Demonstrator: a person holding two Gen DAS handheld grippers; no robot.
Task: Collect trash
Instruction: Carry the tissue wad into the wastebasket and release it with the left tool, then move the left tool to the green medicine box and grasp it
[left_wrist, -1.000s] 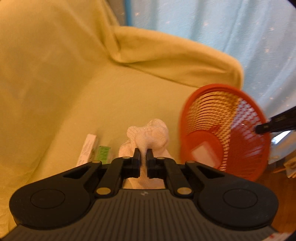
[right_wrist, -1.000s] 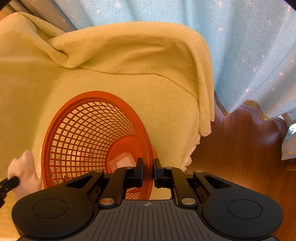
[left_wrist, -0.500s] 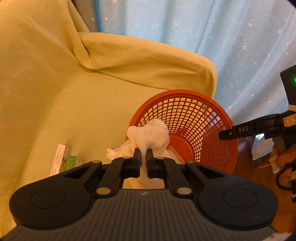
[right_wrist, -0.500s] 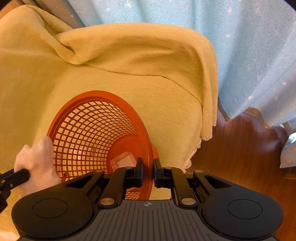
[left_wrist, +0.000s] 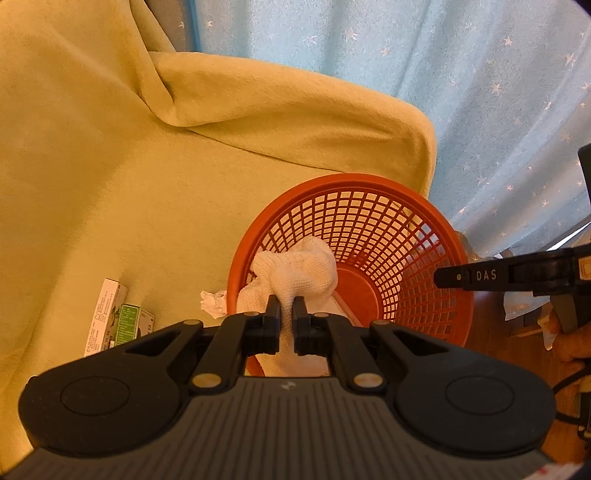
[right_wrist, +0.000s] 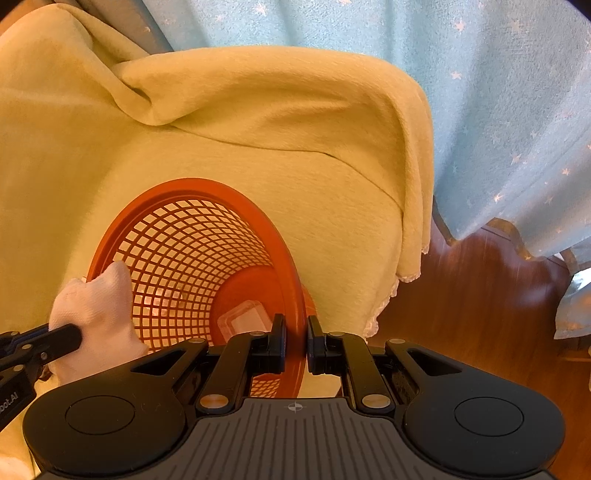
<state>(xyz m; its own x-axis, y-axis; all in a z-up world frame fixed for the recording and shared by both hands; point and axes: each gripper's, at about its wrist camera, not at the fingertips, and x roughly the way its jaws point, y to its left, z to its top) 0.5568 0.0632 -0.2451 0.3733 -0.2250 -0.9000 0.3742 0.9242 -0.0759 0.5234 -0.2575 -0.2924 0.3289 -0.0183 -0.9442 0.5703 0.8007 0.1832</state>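
Clamping a crumpled white paper towel (left_wrist: 295, 273), the left gripper (left_wrist: 285, 306) holds it over the near rim of the orange mesh basket (left_wrist: 369, 236); the right gripper (right_wrist: 295, 332) pinches the basket's rim.

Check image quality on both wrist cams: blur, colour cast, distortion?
Left wrist: warm yellow-orange cast, strong fisheye bending at the edges, dark corners; towel in the left claw and the basket are sharp. Right wrist: same cast and bending; the towel looks slightly soft at its left edge, the basket rim in the right claw is crisp.
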